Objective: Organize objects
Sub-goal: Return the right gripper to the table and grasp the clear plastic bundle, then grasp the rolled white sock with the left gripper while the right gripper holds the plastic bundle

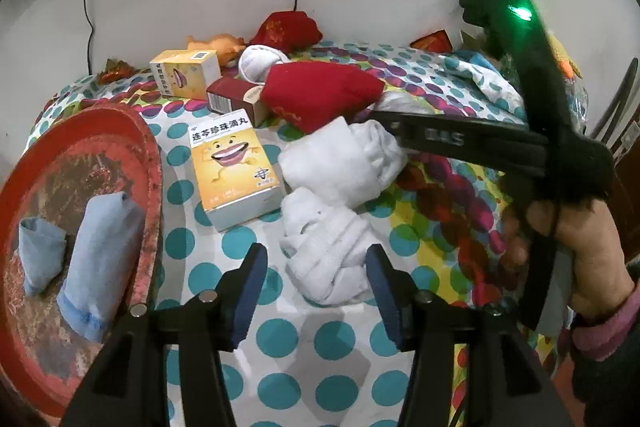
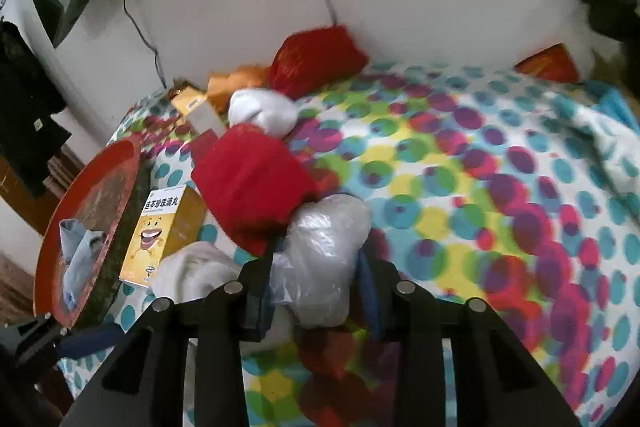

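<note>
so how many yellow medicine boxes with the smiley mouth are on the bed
2. One yellow box lies flat beside the red tray; the second yellow box sits further back near the wall. Others may be hidden under the clutter.

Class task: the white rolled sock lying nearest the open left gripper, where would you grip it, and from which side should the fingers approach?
Grip the white rolled sock across its narrower middle, coming down from above and the near side. It lies lengthwise between the left gripper pads, with bare cloth either side; the yellow box stands clear.
</note>
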{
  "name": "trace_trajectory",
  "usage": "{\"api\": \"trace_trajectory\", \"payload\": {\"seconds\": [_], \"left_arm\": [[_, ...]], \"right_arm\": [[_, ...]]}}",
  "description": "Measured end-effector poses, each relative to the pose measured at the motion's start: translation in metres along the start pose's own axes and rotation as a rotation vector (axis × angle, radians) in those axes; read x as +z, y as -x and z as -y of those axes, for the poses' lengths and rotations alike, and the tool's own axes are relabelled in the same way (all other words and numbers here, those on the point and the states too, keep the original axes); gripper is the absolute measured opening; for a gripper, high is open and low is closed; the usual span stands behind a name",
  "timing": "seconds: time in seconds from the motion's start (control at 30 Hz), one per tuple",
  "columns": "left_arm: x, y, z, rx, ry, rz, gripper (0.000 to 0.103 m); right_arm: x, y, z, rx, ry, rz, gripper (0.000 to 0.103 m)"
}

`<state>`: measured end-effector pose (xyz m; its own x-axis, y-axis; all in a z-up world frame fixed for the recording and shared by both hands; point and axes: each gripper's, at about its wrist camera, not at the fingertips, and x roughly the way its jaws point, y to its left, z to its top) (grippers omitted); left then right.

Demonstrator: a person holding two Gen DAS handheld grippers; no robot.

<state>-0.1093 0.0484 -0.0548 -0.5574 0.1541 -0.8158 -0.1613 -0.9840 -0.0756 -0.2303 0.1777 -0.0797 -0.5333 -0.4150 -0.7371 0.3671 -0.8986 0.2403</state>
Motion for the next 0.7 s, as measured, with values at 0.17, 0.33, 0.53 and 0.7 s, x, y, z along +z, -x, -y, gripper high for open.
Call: {"api": "trace_trajectory", "payload": {"seconds": [0.17,0.33,0.53,0.7], "left_arm": [[0.001,-0.008,0.007,-0.017,0.007,0.001,0.055],[0.002,-0.017,0.013,-0.020,0.033,0.005,0.056],[0.001,-0.027,0.020,-0.018,-0.002,0.021,0.056],[0.001,-0.036,0.023,-0.017,-0.011,0.017,0.056]], "right_arm": [[-0.010,0.026,0.020,-0.094,0.011,0.067,0.033],[-0.023,0.032,0.028,-0.140,0.047,0.040,0.033],[-0.027,0.034,0.027,-0.163,0.067,0.026,0.033],[-0.027,0.029,0.027,-0.173,0.066,0.006,0.033]]}}
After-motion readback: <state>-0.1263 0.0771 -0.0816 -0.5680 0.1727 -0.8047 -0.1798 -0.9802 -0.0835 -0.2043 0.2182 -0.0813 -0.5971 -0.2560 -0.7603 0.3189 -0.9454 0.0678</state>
